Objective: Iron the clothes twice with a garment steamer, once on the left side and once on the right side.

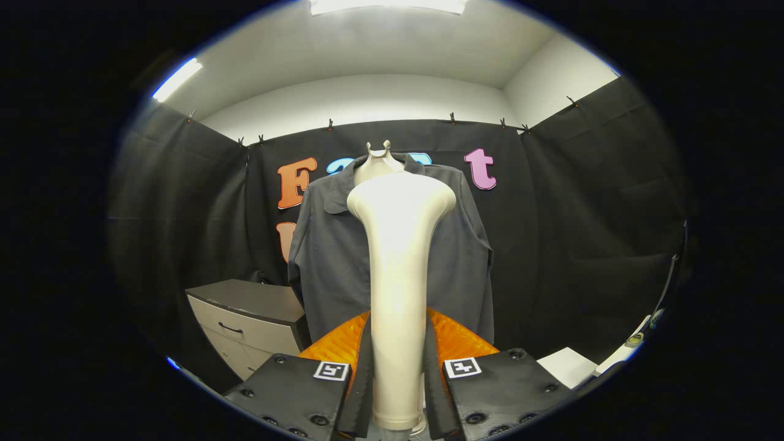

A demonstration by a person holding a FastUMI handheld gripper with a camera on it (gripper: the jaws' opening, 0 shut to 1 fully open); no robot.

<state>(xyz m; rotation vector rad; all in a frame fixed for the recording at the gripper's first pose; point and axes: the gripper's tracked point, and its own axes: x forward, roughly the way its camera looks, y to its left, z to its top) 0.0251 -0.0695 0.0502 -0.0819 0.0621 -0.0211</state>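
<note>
The gripper point(398, 392) shows as two broad, flat finger housings with a matte, faintly textured surface and angled outer edges. Round recessed screws sit near the corners of each housing (several along the lower rims, one at each upper outer corner). Each housing carries a small square fiducial marker at its inner upper corner, a dark blocky pattern on white. The inner faces of the fingers point(361, 392) are ribbed with fine ridges running down their length.

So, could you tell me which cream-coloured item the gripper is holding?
The garment steamer, clamped between the gripper fingers; the mannequin neck stands beyond, inside the dark shirt.
</note>
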